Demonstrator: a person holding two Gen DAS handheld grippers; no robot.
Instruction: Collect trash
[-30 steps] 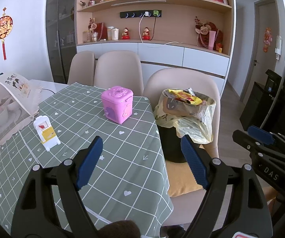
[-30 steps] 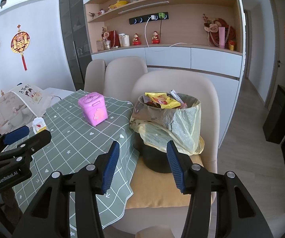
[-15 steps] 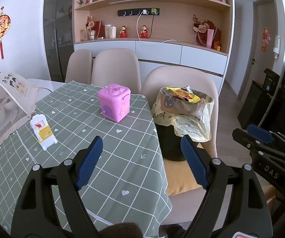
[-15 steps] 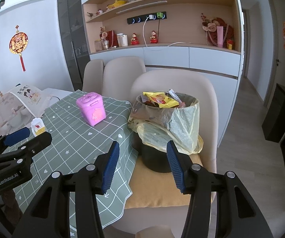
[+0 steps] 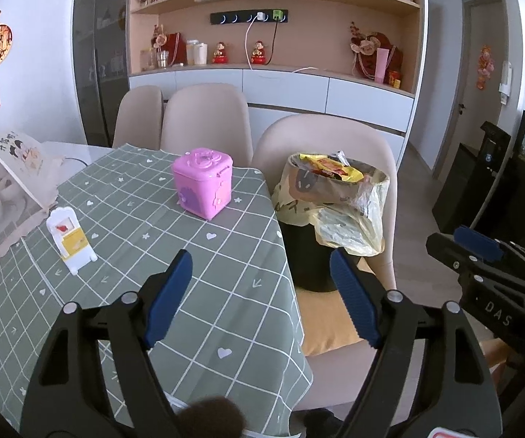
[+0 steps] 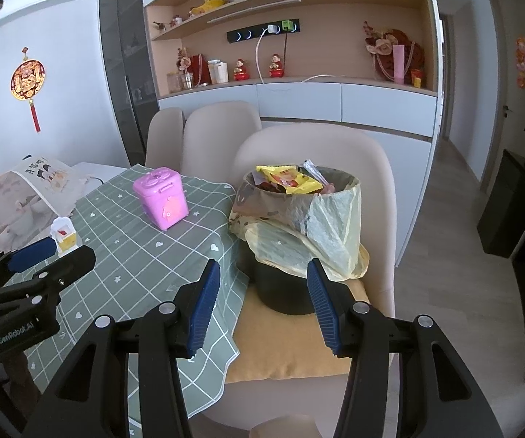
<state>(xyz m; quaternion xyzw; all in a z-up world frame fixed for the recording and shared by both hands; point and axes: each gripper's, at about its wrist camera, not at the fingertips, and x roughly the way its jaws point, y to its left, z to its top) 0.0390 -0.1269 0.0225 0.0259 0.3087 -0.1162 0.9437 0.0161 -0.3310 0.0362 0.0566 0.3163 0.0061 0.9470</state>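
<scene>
A black bin (image 5: 310,255) (image 6: 280,288) lined with a yellowish plastic bag (image 5: 350,215) (image 6: 299,226) stands on a chair's orange cushion (image 6: 299,343). Yellow snack wrappers (image 5: 330,168) (image 6: 286,180) fill its top. My left gripper (image 5: 260,292) is open and empty over the table's near right corner, left of the bin. My right gripper (image 6: 262,292) is open and empty, in front of the bin and a little below its rim. Each gripper shows at the edge of the other's view.
The table has a green checked cloth (image 5: 123,255) (image 6: 134,255). On it stand a pink toy box (image 5: 202,182) (image 6: 160,197) and a small white and yellow toy (image 5: 71,241) (image 6: 63,235). A mesh food cover (image 5: 3,179) sits at the left. Beige chairs (image 5: 204,120) line the far side.
Both grippers have drifted slightly back and stay open and empty. The bin and the table objects have not moved.
</scene>
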